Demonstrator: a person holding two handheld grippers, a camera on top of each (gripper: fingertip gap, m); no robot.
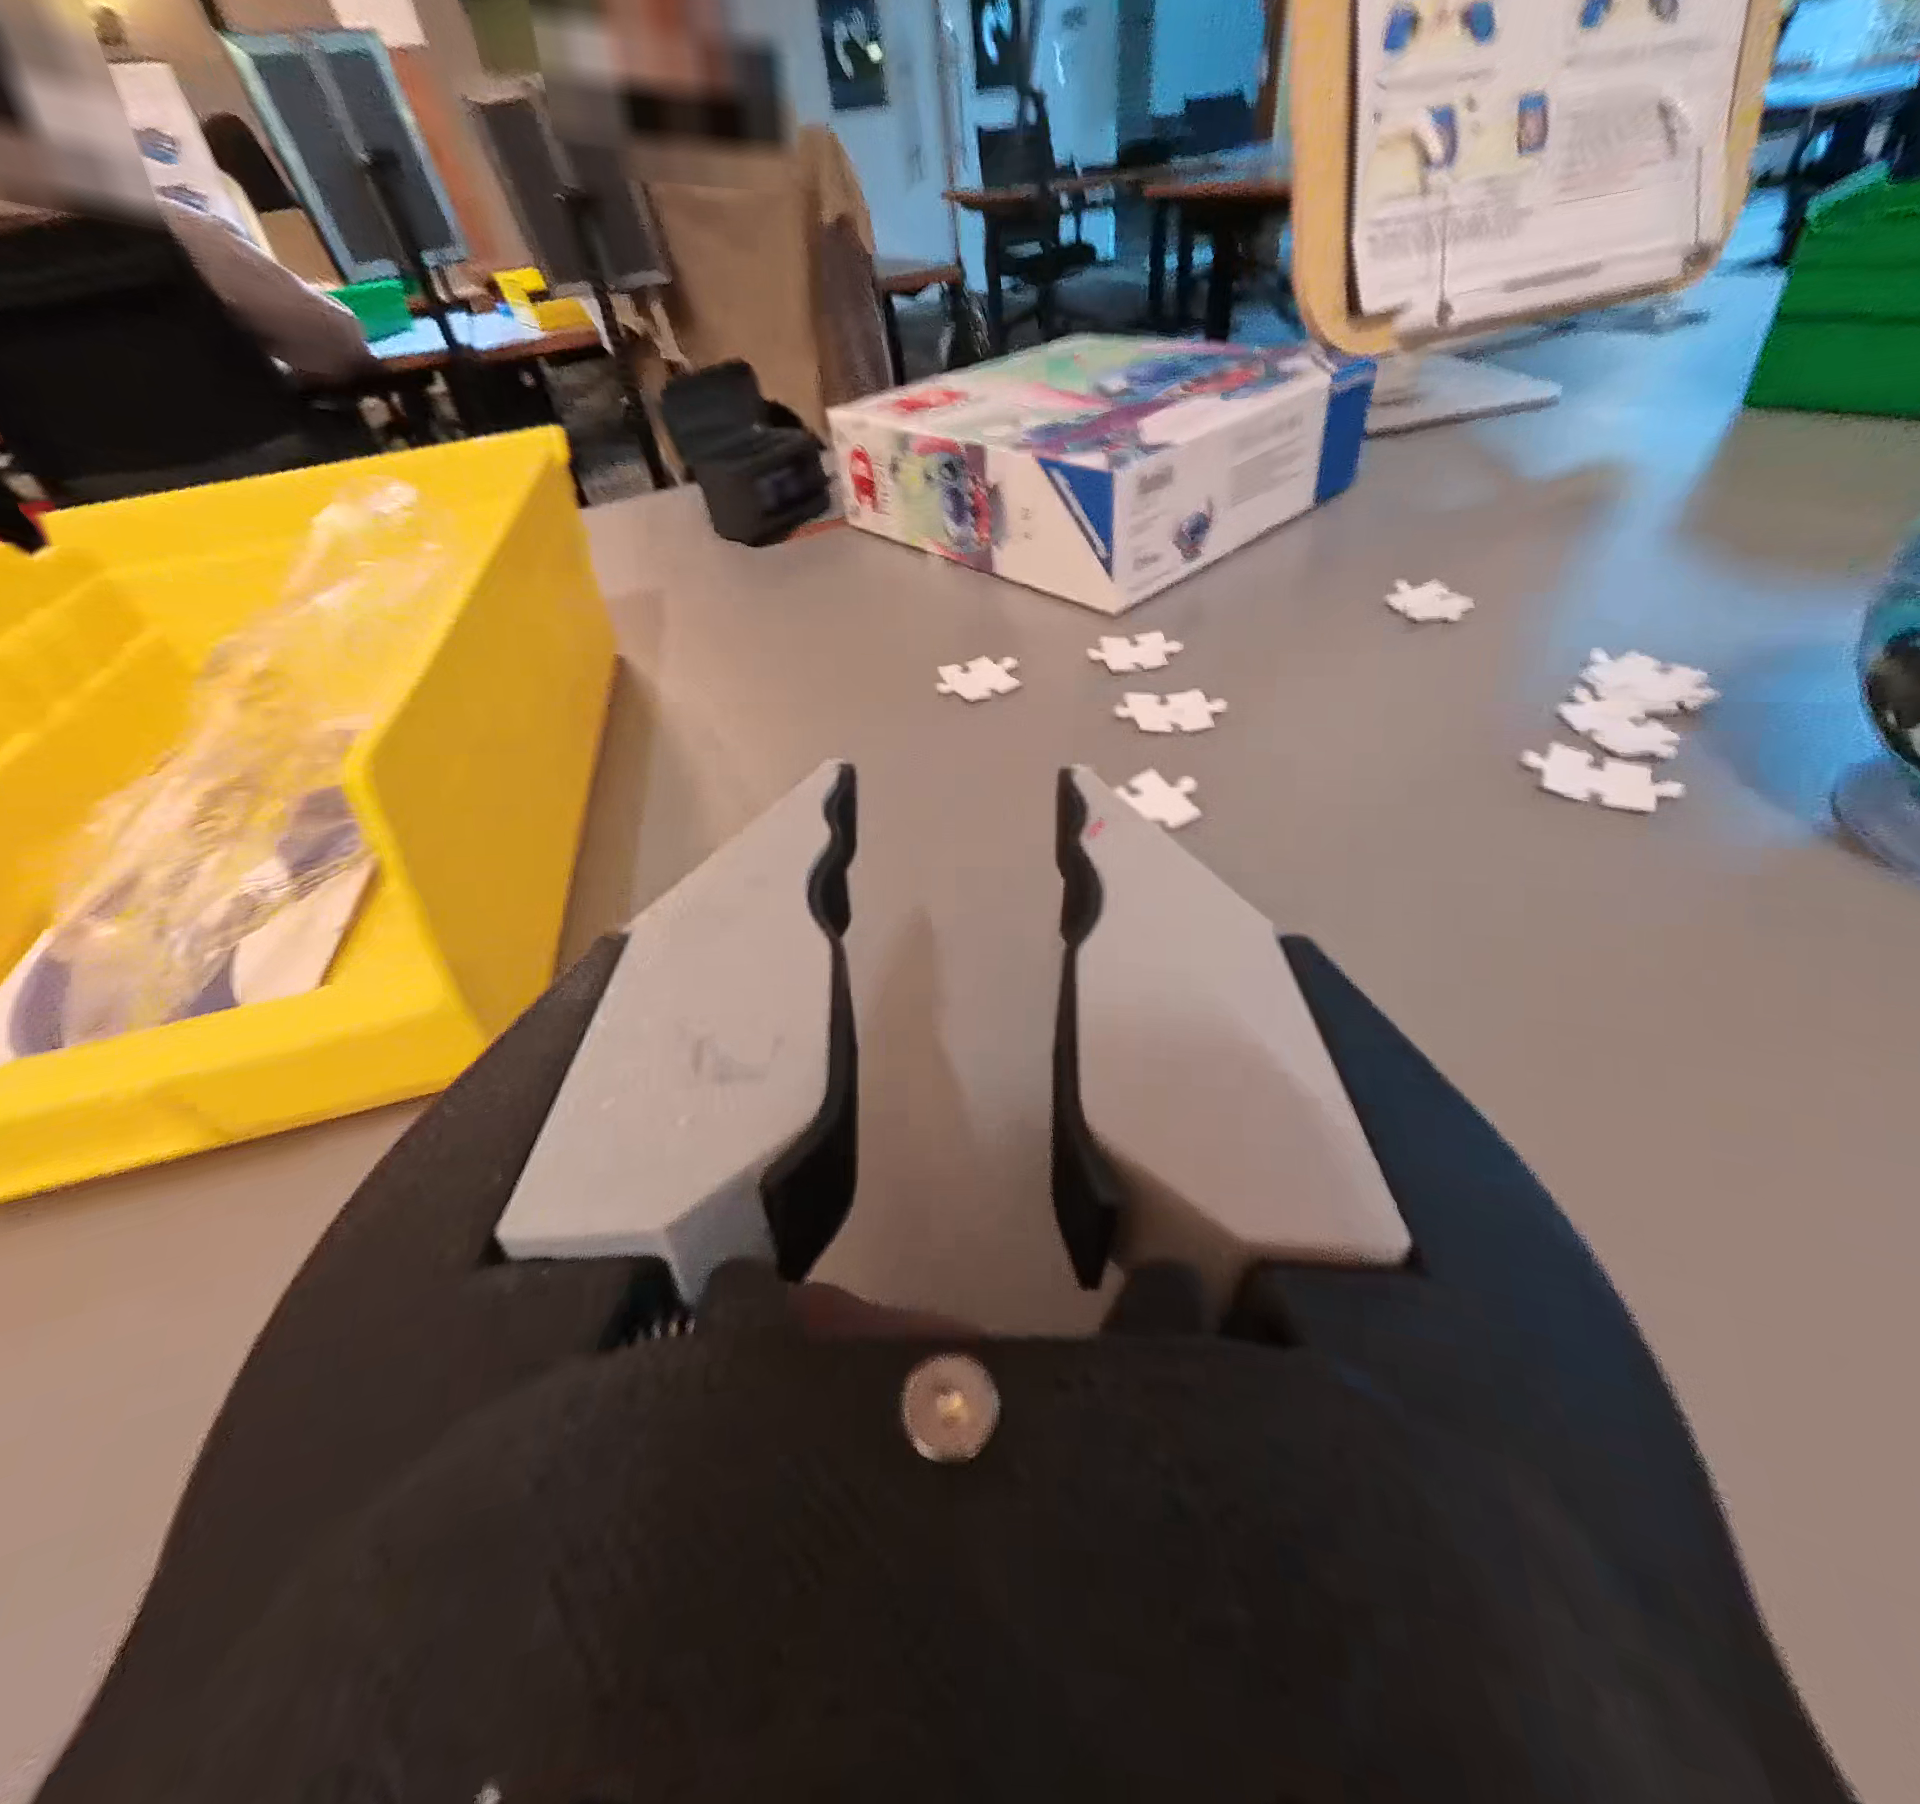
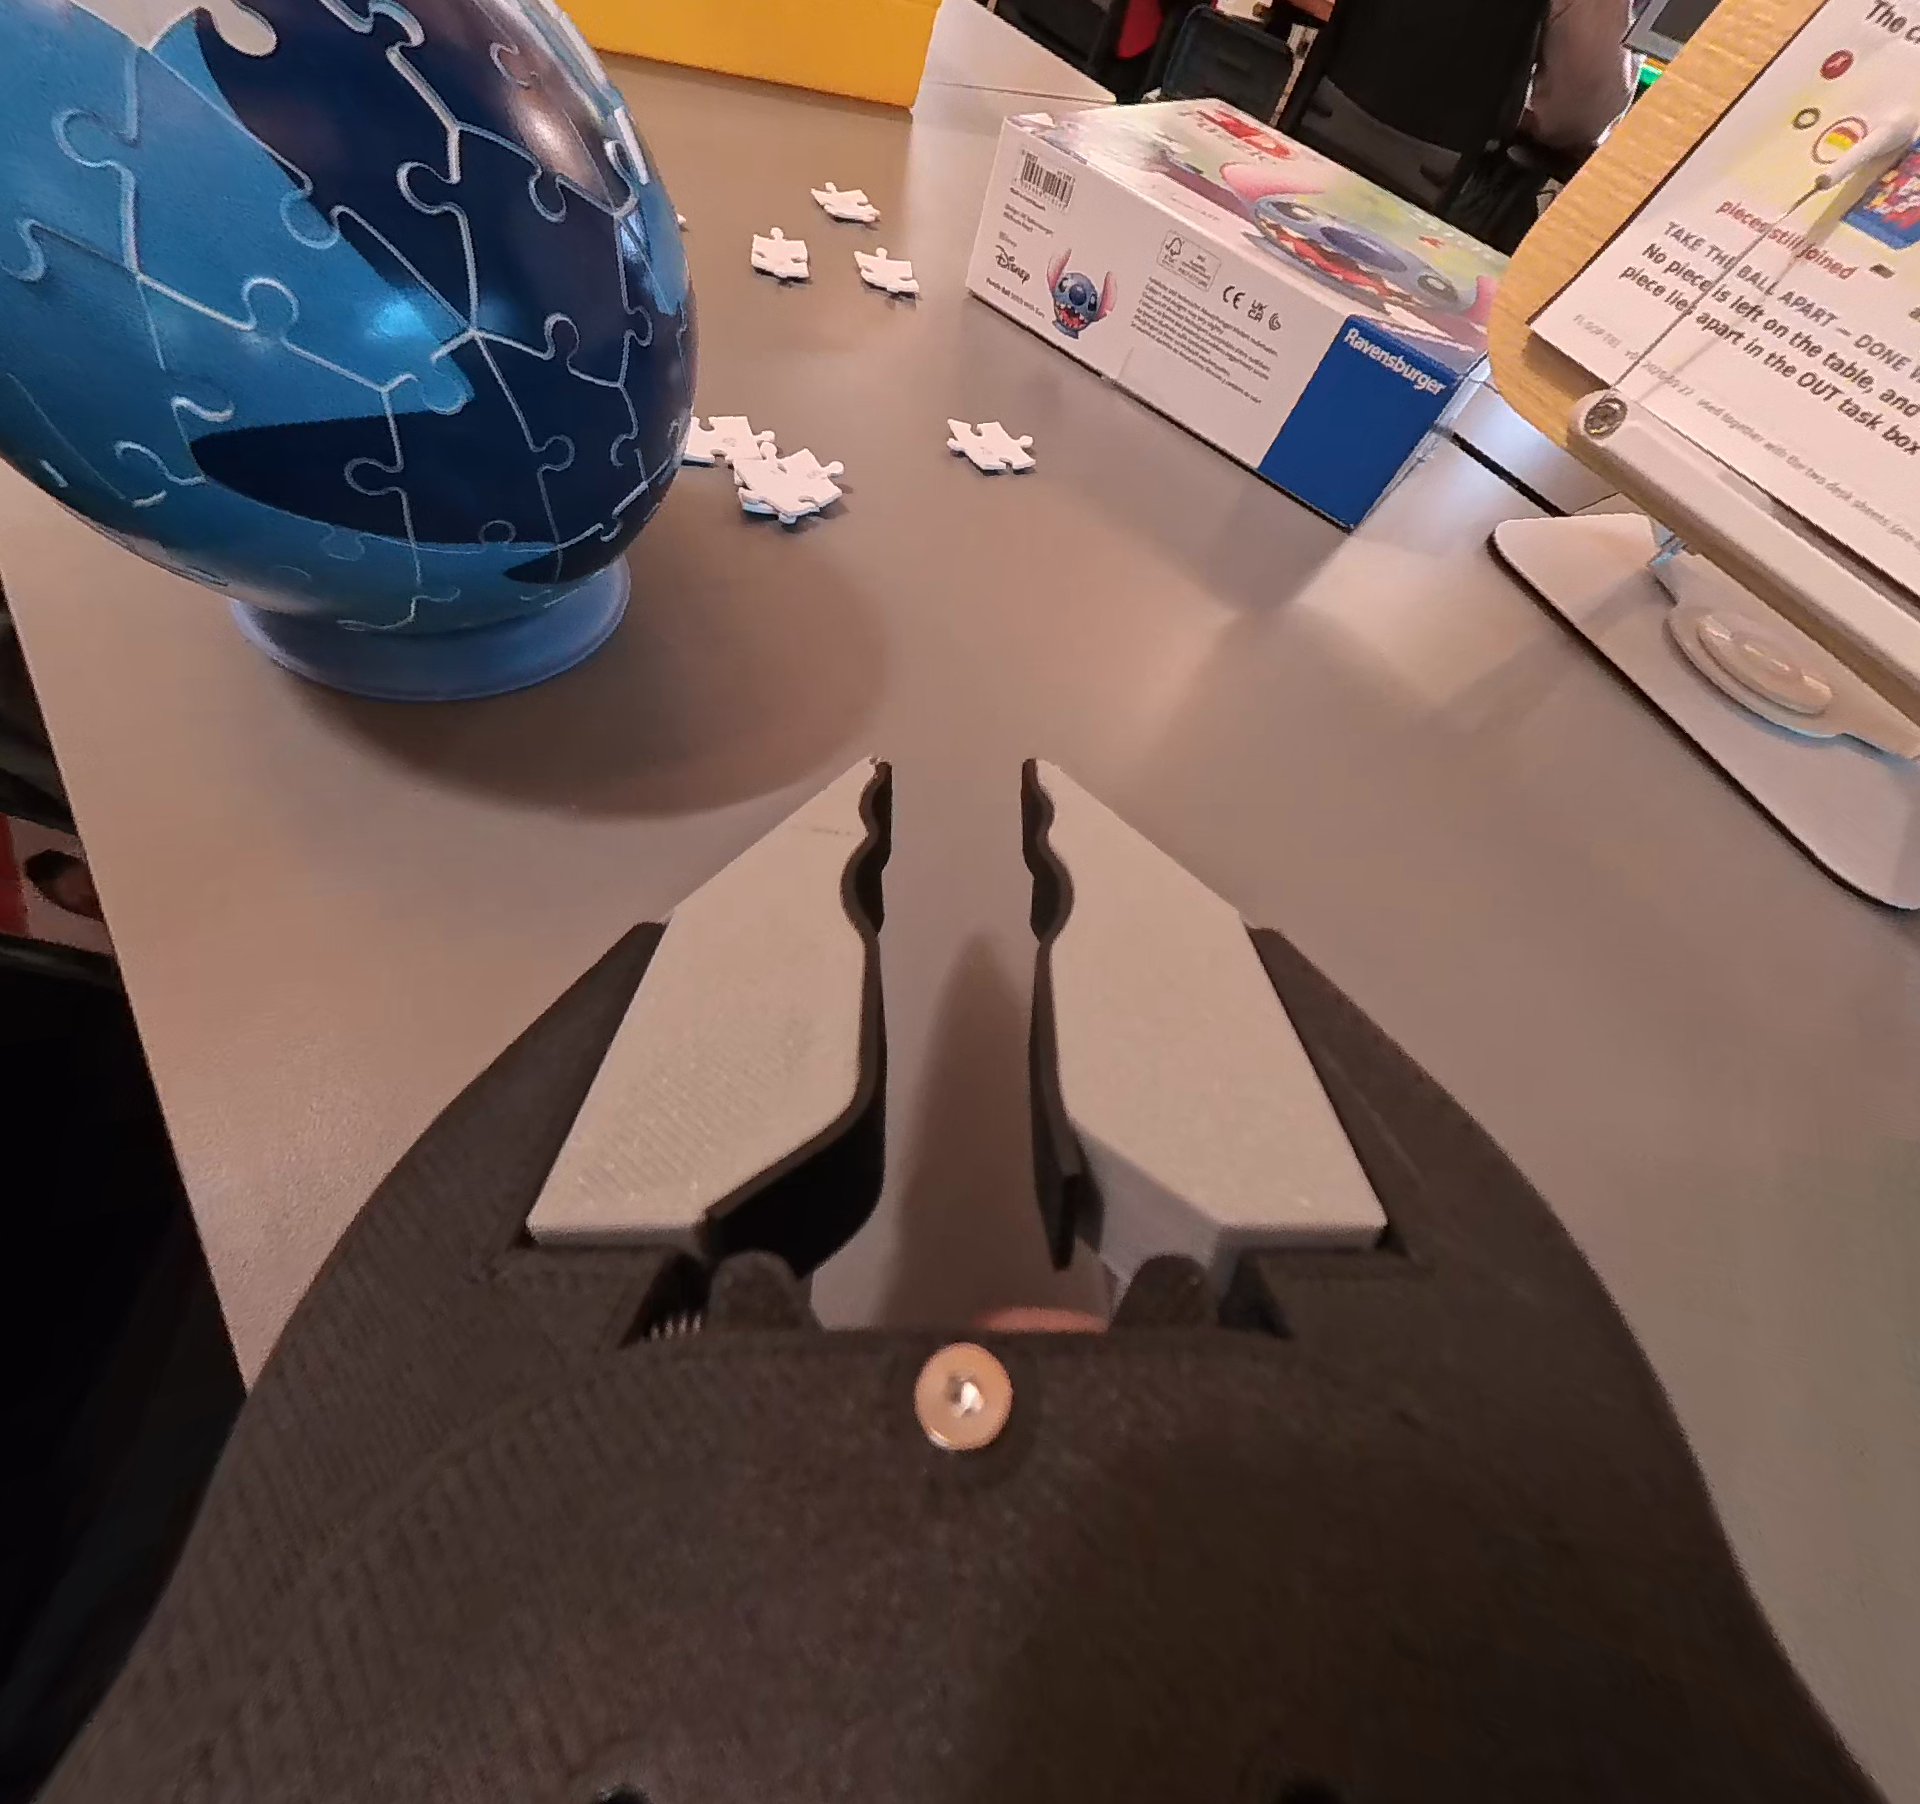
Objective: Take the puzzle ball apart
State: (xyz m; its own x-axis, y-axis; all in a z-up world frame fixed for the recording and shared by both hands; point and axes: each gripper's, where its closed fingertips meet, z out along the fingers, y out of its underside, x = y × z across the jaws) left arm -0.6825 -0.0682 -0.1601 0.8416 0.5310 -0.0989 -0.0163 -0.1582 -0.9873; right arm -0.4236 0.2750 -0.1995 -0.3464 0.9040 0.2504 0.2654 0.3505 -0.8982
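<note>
Several loose pieces (image 2: 790, 485); grey table (image 2: 1143, 674)

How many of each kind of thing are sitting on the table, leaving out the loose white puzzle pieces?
puzzle ball: 1
blue ring base under the ball: 1
yellow bin: 1
puzzle box: 1
sheet stand: 1
black case: 1
Total: 6
</note>
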